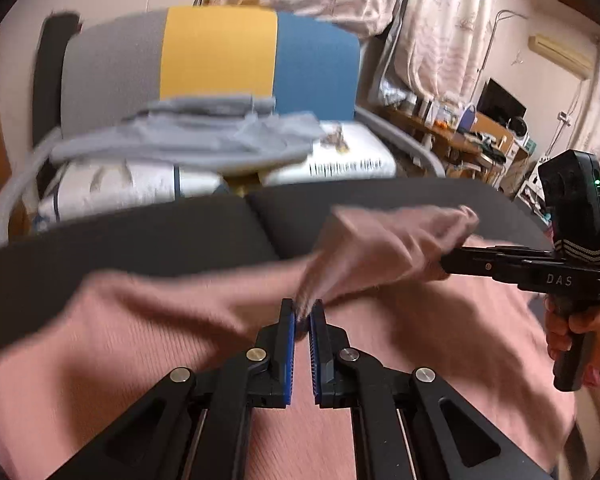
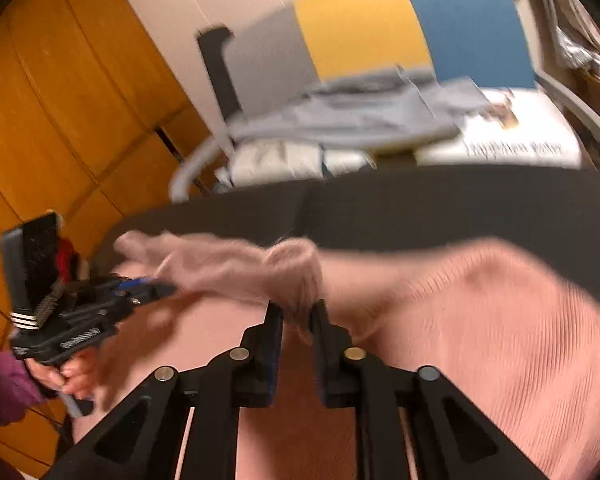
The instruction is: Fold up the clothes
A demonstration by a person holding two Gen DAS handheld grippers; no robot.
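One pink knitted garment (image 1: 140,340), two grippers, one grey folded garment (image 1: 188,136), one chair (image 1: 220,48) striped grey, yellow and blue.

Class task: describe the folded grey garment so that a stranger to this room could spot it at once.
Find the chair with a grey, yellow and blue backrest. On its seat, white printed cushions carry the grey garment. It alone there is plain grey cloth, lying topmost.

My left gripper (image 1: 303,312) is clamped on a raised fold of the pink garment (image 1: 140,340), which is spread over the dark table (image 1: 140,236). At the right, the right gripper (image 1: 444,266) grips the same fold. Behind the table, grey clothes (image 1: 188,136) lie folded on a chair (image 1: 220,48).
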